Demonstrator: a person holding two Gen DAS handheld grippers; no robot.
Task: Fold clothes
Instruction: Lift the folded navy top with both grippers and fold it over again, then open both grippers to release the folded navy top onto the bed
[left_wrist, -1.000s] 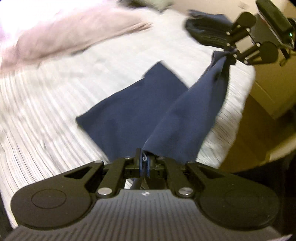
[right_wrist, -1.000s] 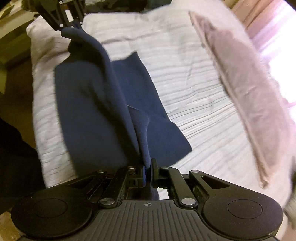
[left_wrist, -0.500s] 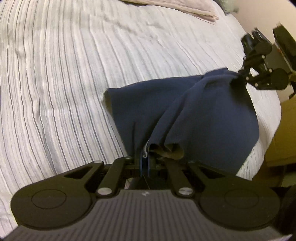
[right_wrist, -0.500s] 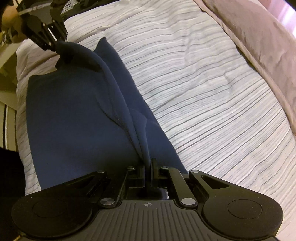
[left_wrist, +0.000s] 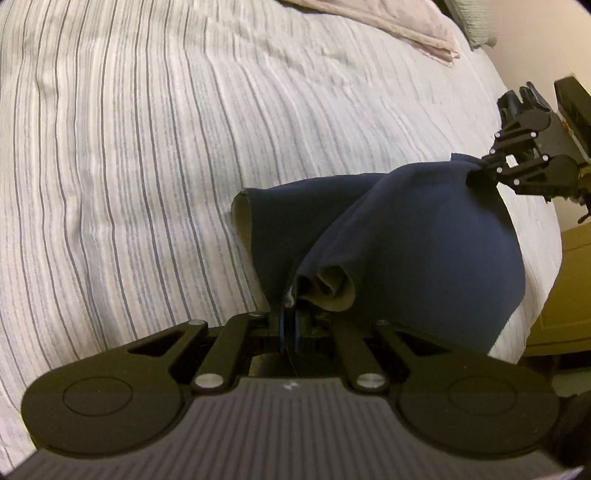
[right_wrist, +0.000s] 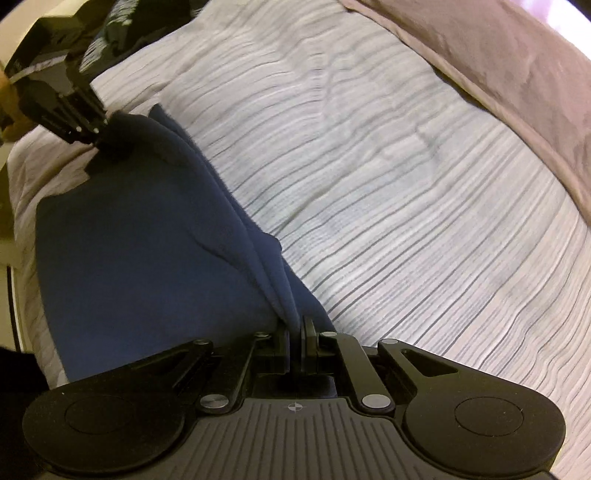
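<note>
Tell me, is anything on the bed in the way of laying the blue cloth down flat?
Nothing visible. Both grippers, left and right, pinch the blue cloth; the striped bedspread beside it is bare, and the pink blanket lies far off.

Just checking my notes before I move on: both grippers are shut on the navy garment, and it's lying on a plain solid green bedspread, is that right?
Not quite. The left gripper and right gripper are both shut on the navy garment, but the bedspread is white with thin grey stripes, not solid green. Both wrist views show this.
</note>
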